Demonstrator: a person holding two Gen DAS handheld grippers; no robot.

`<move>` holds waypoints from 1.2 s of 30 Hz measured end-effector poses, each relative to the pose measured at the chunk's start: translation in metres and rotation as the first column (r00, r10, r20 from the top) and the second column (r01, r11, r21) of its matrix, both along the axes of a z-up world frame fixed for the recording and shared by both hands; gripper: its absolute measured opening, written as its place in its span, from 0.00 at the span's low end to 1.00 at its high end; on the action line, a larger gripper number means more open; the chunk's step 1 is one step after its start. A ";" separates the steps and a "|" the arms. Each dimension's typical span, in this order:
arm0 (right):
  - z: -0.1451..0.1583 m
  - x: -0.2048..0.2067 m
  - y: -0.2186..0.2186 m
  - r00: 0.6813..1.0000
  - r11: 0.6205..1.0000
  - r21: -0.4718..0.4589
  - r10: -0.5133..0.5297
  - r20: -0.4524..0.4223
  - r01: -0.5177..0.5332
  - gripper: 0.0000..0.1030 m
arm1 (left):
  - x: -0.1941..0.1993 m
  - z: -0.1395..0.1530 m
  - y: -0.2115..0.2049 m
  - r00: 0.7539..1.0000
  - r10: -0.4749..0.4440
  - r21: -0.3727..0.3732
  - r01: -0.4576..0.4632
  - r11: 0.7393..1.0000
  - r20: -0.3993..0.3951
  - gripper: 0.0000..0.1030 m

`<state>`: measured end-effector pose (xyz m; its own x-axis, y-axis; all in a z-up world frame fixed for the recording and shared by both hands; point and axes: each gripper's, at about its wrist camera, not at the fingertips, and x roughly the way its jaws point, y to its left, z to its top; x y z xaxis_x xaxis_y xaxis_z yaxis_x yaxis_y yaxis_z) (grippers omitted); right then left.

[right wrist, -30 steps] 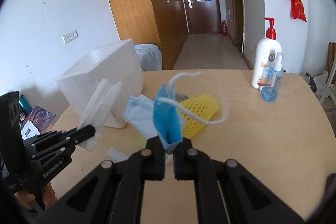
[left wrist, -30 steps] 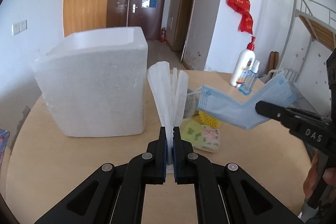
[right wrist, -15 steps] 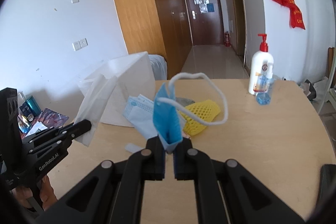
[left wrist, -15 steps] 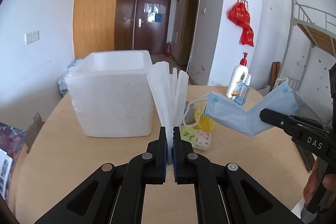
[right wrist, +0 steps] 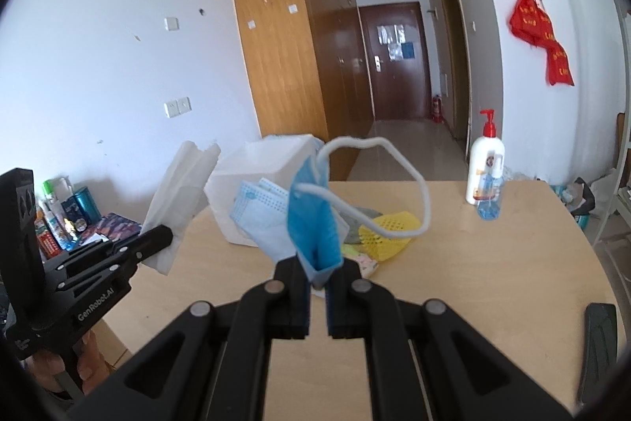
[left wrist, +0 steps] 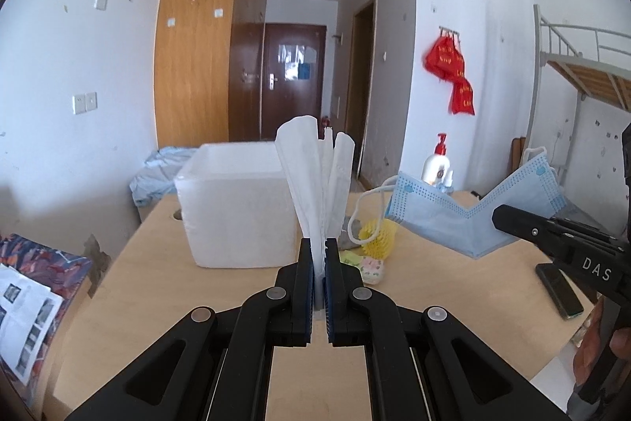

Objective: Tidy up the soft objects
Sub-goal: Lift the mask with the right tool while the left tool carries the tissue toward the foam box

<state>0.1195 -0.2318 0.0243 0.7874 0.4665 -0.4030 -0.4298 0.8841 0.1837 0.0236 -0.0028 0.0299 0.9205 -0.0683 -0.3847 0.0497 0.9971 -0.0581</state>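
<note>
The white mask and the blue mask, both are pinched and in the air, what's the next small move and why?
Probably carry both toward the foam box and over its open top. The left gripper is shut on the white mask, the right gripper on the blue mask, and both hang short of the box.

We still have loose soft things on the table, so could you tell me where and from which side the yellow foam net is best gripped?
Grip the yellow foam net at its open right-hand end, coming from above and the right. It lies flat on the table and that end is bare, while its left end tucks under the grey cloth and the held blue mask's ear loop.
</note>
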 end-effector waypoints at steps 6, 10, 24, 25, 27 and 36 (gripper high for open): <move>0.006 -0.028 -0.001 0.999 0.999 0.021 0.027 0.044 -0.027 0.07 | -0.035 0.009 0.000 0.999 0.019 0.009 -0.020 1.000 0.045 0.05; 0.007 -0.042 0.000 0.997 0.999 0.031 0.037 0.062 -0.039 0.08 | -0.057 0.009 -0.001 0.998 0.033 0.011 -0.034 0.999 0.056 0.05; 0.006 -0.077 0.010 0.992 0.995 0.040 0.083 0.099 -0.088 0.08 | -0.093 0.008 0.008 0.993 0.073 0.007 -0.074 0.997 0.088 0.05; 0.005 -0.077 0.010 0.991 0.995 0.040 0.087 0.098 -0.091 0.08 | -0.094 0.008 0.008 0.993 0.077 0.006 -0.077 0.997 0.089 0.05; 0.005 -0.078 0.011 0.991 0.995 0.037 0.089 0.100 -0.094 0.08 | -0.096 0.006 0.010 0.992 0.085 0.000 -0.085 0.996 0.090 0.05; 0.005 -0.078 0.012 0.989 0.993 0.044 0.102 0.107 -0.107 0.08 | -0.095 0.005 0.022 0.989 0.119 -0.006 -0.119 0.993 0.093 0.05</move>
<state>0.0416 -0.2201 0.0296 0.7699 0.5656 -0.2956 -0.5382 0.8244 0.1754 -0.0718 0.0196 0.0354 0.9538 0.0440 -0.2973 -0.0645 0.9961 -0.0597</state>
